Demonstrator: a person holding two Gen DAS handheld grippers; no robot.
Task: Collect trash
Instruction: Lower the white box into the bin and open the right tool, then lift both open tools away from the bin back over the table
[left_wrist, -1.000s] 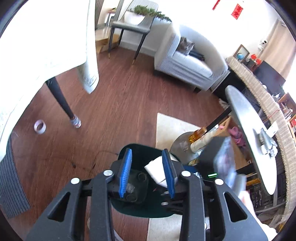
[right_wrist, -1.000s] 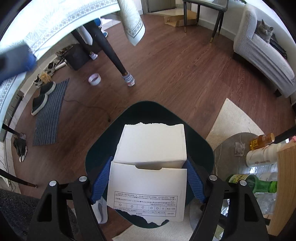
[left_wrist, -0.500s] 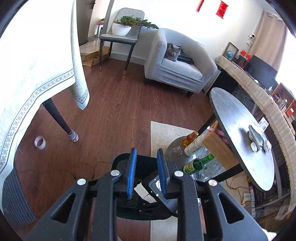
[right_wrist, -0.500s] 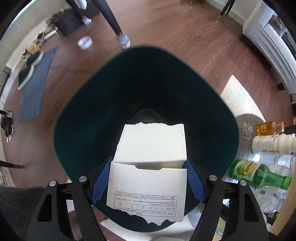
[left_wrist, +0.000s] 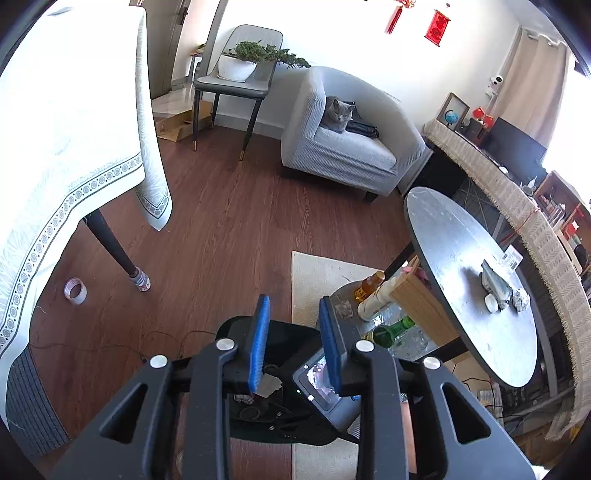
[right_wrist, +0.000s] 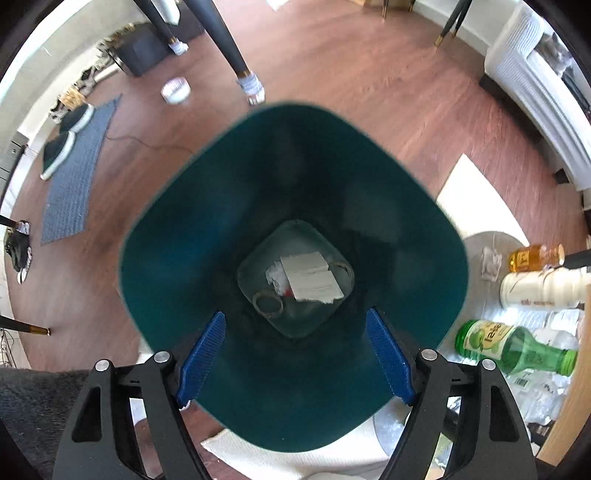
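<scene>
A dark green trash bin (right_wrist: 207, 229) stands on the wood floor, seen from straight above in the right wrist view. A white cardboard box (right_wrist: 312, 277) lies at its bottom with crumpled paper and a ring-shaped scrap. My right gripper (right_wrist: 295, 354) is open and empty, just above the bin's mouth. In the left wrist view the bin (left_wrist: 288, 332) shows below my left gripper (left_wrist: 295, 343), which is open and empty, higher above the bin. The right gripper's body shows under it.
A low round stand by the bin holds a green bottle (right_wrist: 513, 349), a white bottle (right_wrist: 539, 288) and an amber bottle (right_wrist: 535, 254). A round grey table (left_wrist: 472, 280) stands right. A tape roll (left_wrist: 75, 291) lies by a table leg (left_wrist: 118, 254). A cat sits in the armchair (left_wrist: 351, 147).
My right gripper opened and let go of the white box, which dropped to the bottom of the bin. My left gripper rose and tilted up from the bin.
</scene>
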